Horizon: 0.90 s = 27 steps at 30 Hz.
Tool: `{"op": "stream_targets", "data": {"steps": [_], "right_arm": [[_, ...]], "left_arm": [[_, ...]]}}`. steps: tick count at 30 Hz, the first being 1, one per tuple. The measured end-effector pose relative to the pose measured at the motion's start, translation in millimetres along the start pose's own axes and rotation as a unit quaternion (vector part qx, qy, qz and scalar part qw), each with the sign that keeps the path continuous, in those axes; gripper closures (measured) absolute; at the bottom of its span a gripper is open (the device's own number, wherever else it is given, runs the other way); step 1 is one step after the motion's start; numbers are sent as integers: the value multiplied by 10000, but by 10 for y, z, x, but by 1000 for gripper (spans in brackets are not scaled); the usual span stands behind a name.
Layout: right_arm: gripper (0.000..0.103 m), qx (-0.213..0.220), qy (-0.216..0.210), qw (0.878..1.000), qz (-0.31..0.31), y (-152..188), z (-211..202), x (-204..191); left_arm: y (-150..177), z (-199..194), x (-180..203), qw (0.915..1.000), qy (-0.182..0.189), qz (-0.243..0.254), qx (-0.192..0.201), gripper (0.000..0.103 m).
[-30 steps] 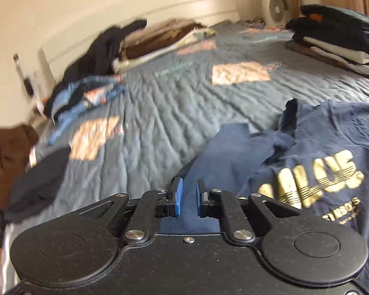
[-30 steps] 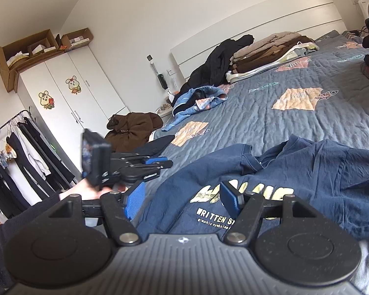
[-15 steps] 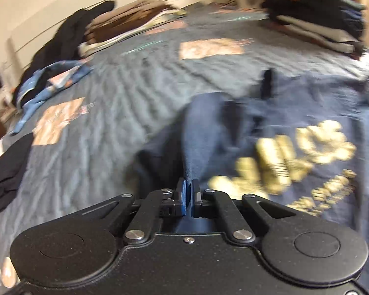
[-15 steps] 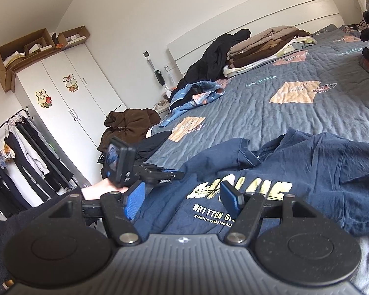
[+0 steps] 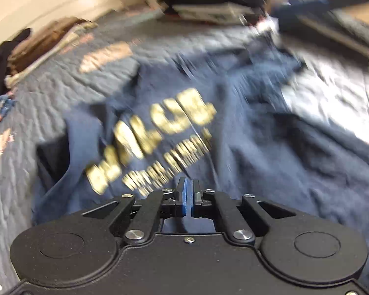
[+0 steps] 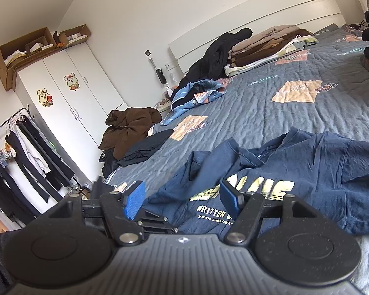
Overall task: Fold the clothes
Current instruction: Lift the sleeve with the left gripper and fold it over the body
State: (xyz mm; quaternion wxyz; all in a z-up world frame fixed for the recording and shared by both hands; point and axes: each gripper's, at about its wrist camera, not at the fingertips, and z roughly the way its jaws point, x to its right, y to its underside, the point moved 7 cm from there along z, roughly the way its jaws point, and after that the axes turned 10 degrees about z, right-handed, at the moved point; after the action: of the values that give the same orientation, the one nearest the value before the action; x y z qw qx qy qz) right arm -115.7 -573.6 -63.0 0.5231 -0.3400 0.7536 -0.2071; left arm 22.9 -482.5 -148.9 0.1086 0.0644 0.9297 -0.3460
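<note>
The navy T-shirt [image 6: 307, 172] lay rumpled across the near end of the quilted bedspread [image 6: 270, 113], gold lettering up, collar toward twelve o'clock in my right wrist view. As I judged it, the step was straightening the shirt flat before any fold, which called for a firm pinch on the hem and a low, even pull, so the cloth slid without bunching. My left gripper [image 5: 187, 196] had its blue pads pressed together, tilted steeply down over the lettering; the blur kept me from telling whether cloth sat between them. My right gripper [image 6: 182, 199] was held nearly level, its pads spread wide and empty, with the shirt's hem just beyond them at twelve o'clock.
</note>
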Motion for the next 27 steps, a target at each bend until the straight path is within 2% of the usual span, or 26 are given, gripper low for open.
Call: {"op": "stream_targets", "data": {"steps": [2,5,8,11,14,15,16,18,25,26,27], "right_arm": [[37,10,19,10000,9,-3,-6,14],[37,24,35,10000,20,-5,-12,32],[37,22,36,10000,27,-5,-4,41],[37,-5,55,10000,31,9,12,55],[37,-28,70,10000,19,19,29,58],[37,-33,73,10000,22,20,30,62],[37,-37,75,10000,28,20,30,67],[37,-44,85,9999,32,23,30,74],[37,-86,88,9999,16,45,54,64],[37,-94,86,9999,8,49,57,59],[37,-100,83,9999,-2,53,60,53]], "left_arm": [[-116,-54,-403,9984,-355,-409,158,99],[-123,-117,-1065,9899,-857,-1098,266,99],[2,21,-1475,9829,-1123,-1459,-43,99],[163,287,-1531,9841,-995,-1363,-553,99],[303,501,-1409,9862,-728,-1221,-845,96],[370,554,-1377,9861,-691,-1195,-929,87],[427,602,-1357,9852,-710,-1179,-1021,72],[510,673,-1346,9842,-788,-1154,-1092,63],[490,801,-1400,9823,-827,-1432,-883,65],[471,821,-1399,9823,-832,-1470,-815,67],[453,834,-1395,9823,-817,-1504,-760,82]]}}
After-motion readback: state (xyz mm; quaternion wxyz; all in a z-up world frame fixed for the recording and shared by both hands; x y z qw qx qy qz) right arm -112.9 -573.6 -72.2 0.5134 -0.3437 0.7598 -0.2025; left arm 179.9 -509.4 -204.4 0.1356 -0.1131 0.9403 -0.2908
